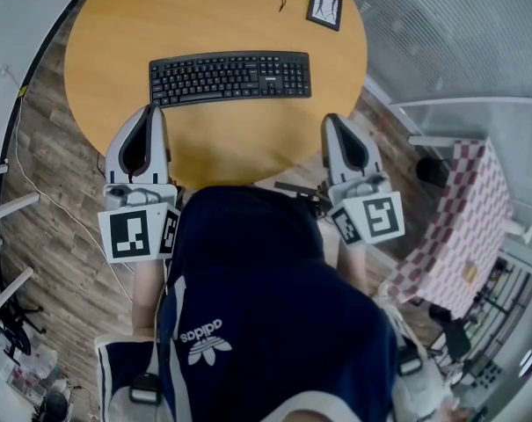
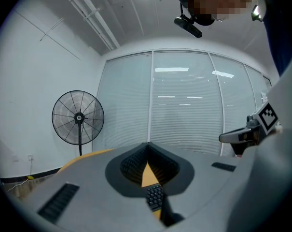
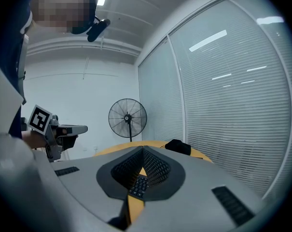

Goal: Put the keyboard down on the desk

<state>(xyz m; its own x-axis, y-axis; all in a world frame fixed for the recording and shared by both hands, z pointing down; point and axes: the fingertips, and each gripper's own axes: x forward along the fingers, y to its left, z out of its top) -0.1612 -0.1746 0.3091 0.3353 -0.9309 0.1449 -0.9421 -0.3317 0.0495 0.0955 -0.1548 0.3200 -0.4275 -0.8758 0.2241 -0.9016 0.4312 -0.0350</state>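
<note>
Head view: the flat black plastic keyboard (image 1: 229,77) already lies on your round orange wooden counter (image 1: 222,152), long axis left-to-right just ahead of both tips, left tool (image 1: 148,110) by its left end, right tool (image 1: 331,120) past its right end, both pressed together on nothing.

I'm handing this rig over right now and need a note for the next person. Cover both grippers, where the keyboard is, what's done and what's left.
Left gripper: shut, empty, over the near part of the desk, just short of the left end of the keyboard.
Right gripper: shut, empty, over the desk's near edge, short of the keyboard's right end.
Keyboard: lies flat, keys up, on the round wooden desk; neither gripper touches it.
Done: the keyboard is down on the desk.
Left: apparently nothing for this job.
</note>
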